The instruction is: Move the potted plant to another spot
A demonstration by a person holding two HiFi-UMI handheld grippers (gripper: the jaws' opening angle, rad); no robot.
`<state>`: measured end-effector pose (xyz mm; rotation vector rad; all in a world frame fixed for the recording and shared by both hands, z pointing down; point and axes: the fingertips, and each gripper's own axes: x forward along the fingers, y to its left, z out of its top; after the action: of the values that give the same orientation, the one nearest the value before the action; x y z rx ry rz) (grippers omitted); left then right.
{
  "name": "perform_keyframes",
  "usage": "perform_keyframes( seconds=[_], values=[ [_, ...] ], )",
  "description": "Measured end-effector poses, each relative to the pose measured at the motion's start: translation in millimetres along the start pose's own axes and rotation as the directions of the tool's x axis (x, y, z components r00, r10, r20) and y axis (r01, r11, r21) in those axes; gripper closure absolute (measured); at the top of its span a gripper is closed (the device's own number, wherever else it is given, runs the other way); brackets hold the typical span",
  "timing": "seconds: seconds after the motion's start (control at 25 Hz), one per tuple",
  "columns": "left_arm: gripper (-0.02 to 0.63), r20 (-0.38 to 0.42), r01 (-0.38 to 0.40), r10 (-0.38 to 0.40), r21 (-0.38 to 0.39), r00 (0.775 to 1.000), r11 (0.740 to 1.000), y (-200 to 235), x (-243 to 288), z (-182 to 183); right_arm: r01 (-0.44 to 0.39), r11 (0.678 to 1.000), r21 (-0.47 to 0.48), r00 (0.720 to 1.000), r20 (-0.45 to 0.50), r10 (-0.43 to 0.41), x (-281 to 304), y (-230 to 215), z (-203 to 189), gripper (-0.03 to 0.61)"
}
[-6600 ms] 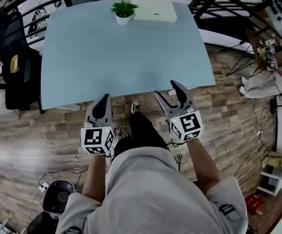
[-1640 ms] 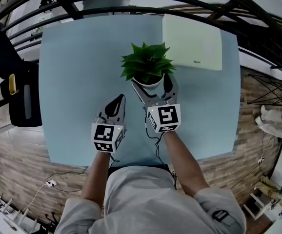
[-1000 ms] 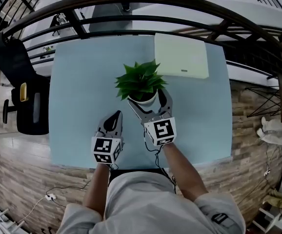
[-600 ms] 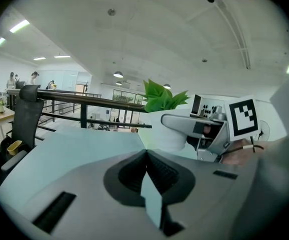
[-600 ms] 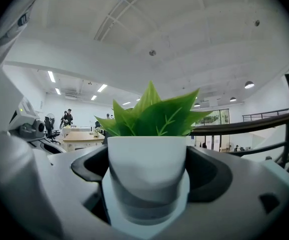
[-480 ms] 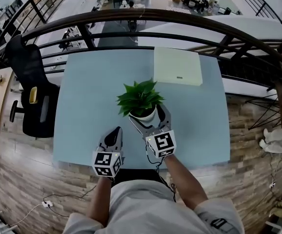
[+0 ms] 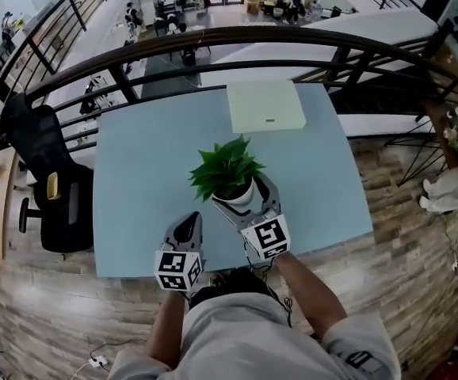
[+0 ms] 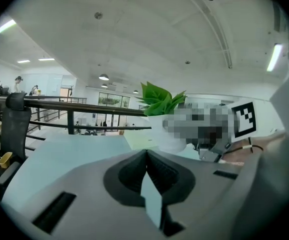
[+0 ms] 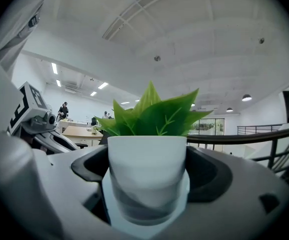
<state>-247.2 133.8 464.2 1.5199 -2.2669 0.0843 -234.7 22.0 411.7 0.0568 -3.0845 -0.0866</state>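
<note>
Clamping the white pot (image 9: 147, 169) of the potted plant (image 7: 227, 172) on both flanks, the right gripper (image 7: 243, 199) has its jaws spread only as wide as the pot and pressed to its walls. In the right gripper view the pot sits upright and centred between them, with green leaves fanning above the rim. Whether the base touches the counter (image 7: 142, 157) or hangs just over it cannot be told.

The left gripper (image 7: 188, 229) is just to the left and nearer the person. Its jaws meet at the tips and hold nothing, as its own view confirms.

The plant stands over the near-middle of the pale blue counter, right of centre. A flat cream box (image 7: 266, 106) lies at the far edge, well apart. A black office chair (image 7: 51, 192) stands off the left side, and a dark railing (image 7: 213, 42) curves beyond the far edge.

Judgement: the grasp is made and the relocation step is in hand. The next move calls for picking a bare patch, keeping the pot level, setting the base flat and spreading the jaws. Risks are tipping the top-heavy foliage or snagging leaves on withdrawal.
</note>
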Motion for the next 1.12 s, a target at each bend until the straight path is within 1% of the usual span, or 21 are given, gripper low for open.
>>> perform_keyframes(
  seconds=[0.12,0.2,0.32,0.4,0.52,0.6,0.68,0.84,1.0,1.12],
  values=[
    [0.601,-0.009,0.061,-0.061,0.016,0.998,0.998,-19,-4,-9,0.068,0.998,0.016,0.998,-0.004,-0.068,-33,-2,-3,0.101],
    [0.601,-0.012,0.105,-0.104,0.023,0.994,0.994,-21,-3,-10,0.117,0.993,0.024,0.993,-0.006,-0.116,-45,-5,-1,0.101],
    [0.601,-0.027,0.163,-0.162,0.025,0.986,0.986,-17,-6,-10,0.183,0.982,0.046,0.983,-0.026,-0.182,-54,0,2,0.101],
    [0.601,-0.040,0.212,-0.211,0.036,0.977,0.977,-26,-8,-13,0.231,0.972,0.052,0.973,-0.037,-0.229,-72,3,1,0.101],
    [0.601,-0.070,0.306,-0.302,0.063,0.951,0.950,-60,-5,-26,0.305,0.950,0.071,0.952,-0.048,-0.302,-116,0,-5,0.101],
    [0.601,-0.093,0.353,-0.346,0.071,0.934,0.933,-86,1,-35,0.344,0.935,0.081,0.938,-0.059,-0.340,-144,-7,-11,0.101],
    [0.601,-0.111,0.392,-0.383,0.075,0.917,0.917,-104,5,-40,0.376,0.923,0.086,0.926,-0.071,-0.371,-165,-12,-15,0.101],
    [0.601,-0.125,0.473,-0.460,0.103,0.879,0.875,-124,12,-37,0.445,0.892,0.081,0.895,-0.074,-0.440,-188,-17,-10,0.101],
    [0.601,-0.137,0.536,-0.521,0.132,0.843,0.834,-174,23,-36,0.522,0.849,0.087,0.853,-0.065,-0.518,-240,-39,-7,0.101],
    [0.601,-0.156,0.580,-0.561,0.147,0.813,0.801,-215,29,-38,0.562,0.824,0.077,0.827,-0.069,-0.558,-278,-53,-7,0.101]
  ],
)
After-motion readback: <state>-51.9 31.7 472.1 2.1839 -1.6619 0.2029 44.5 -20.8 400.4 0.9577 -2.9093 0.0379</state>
